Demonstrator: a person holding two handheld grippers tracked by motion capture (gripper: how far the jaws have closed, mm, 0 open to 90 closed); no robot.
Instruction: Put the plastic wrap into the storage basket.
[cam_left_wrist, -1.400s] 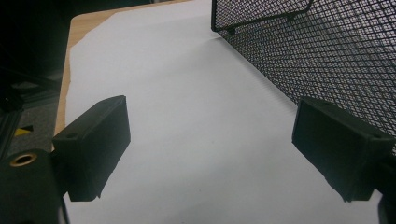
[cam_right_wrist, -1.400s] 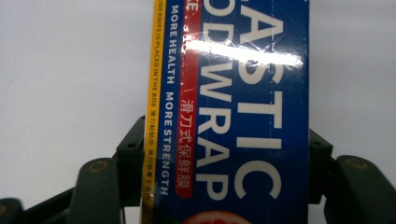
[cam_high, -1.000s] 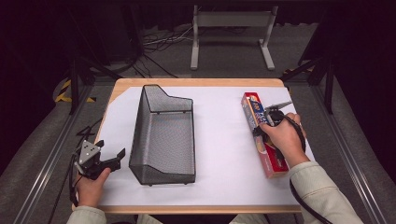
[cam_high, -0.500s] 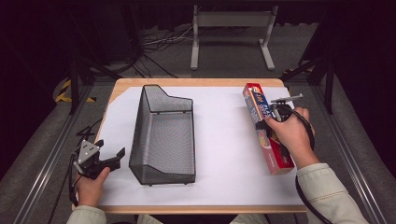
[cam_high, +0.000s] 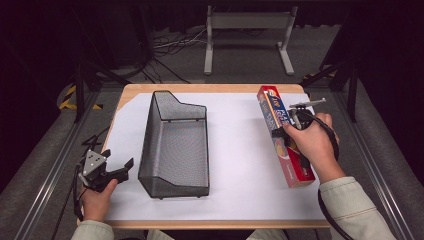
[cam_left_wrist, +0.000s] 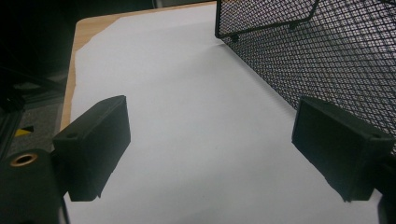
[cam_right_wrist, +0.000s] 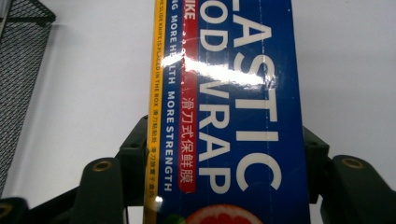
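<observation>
Wrap box (cam_high: 284, 136) lies lengthwise along the table's (cam_high: 235, 88) right edge, on white paper (cam_high: 240, 150). Right gripper (cam_high: 290, 131) straddles its middle, jaws against both long sides, probably gripping it for a lift. Mesh basket (cam_high: 175, 145) stands open at mid-table, nothing between. Left gripper (cam_high: 120, 170) rests released near the front left corner.

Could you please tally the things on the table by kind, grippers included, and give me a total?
Black wire mesh basket: 1
Plastic food wrap box: 1
White sheet covering the table: 1
Grippers: 2, the left gripper open near the basket, the right gripper with its jaws on either side of the box
Total: 5
</observation>
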